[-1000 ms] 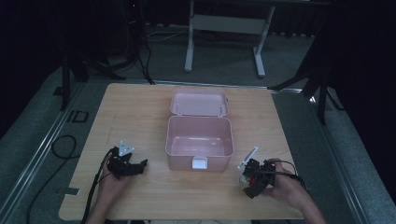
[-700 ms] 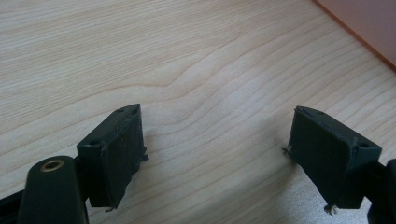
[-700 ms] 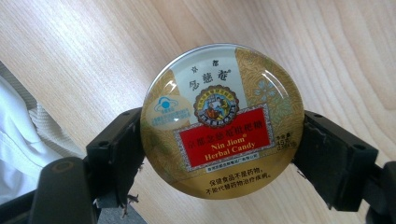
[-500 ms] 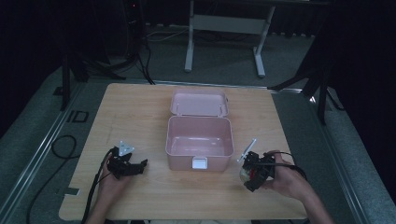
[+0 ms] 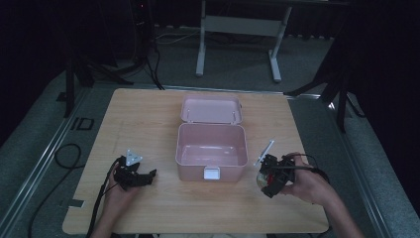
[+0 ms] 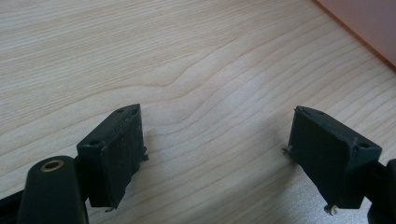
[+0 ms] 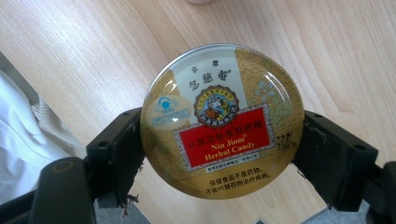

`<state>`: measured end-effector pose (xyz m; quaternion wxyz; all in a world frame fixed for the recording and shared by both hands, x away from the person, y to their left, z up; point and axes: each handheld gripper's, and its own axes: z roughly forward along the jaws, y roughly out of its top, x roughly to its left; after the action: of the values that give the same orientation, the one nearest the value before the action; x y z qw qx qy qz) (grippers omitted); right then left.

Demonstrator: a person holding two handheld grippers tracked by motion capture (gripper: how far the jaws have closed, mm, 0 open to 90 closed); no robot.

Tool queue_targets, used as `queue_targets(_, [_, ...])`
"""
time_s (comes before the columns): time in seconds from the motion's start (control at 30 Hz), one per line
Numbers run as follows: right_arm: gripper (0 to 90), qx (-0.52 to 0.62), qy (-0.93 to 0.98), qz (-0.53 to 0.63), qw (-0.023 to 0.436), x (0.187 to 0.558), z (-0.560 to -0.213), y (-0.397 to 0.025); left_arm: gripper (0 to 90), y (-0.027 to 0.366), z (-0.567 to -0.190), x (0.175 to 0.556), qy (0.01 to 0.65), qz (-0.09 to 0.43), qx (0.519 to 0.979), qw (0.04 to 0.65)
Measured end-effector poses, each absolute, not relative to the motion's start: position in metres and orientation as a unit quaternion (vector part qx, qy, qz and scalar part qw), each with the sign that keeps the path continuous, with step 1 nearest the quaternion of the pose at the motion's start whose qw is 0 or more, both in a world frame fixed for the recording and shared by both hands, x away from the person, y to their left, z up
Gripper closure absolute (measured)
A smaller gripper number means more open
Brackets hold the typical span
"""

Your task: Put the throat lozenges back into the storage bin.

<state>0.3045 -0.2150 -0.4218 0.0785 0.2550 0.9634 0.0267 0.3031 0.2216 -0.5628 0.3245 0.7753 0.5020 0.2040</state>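
Your right tongs (image 7: 219,154) are clamped on the round candy tin (image 7: 223,122), held above the tabletop (image 5: 148,114) just right of the open pink box (image 5: 212,151). Carry step in hand. Next, likely swing it left over the box and release. Your left tongs (image 6: 215,154) rest open, empty.

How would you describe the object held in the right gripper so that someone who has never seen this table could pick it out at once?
Start at the wooden table with the open pink box at its middle. To the box's right, the right gripper clamps a round candy tin between its jaws. Its gold lid carries a red label reading Nin Jiom Herbal Candy.
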Motion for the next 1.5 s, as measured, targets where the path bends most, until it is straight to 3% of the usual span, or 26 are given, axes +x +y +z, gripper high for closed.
queue_targets(1.5, [20.4, 0.237, 0.967, 0.022, 0.091, 0.323, -0.372, -0.201, 18.7, 0.222, -0.563, 0.303, 0.502, 0.204, 0.775, 0.324])
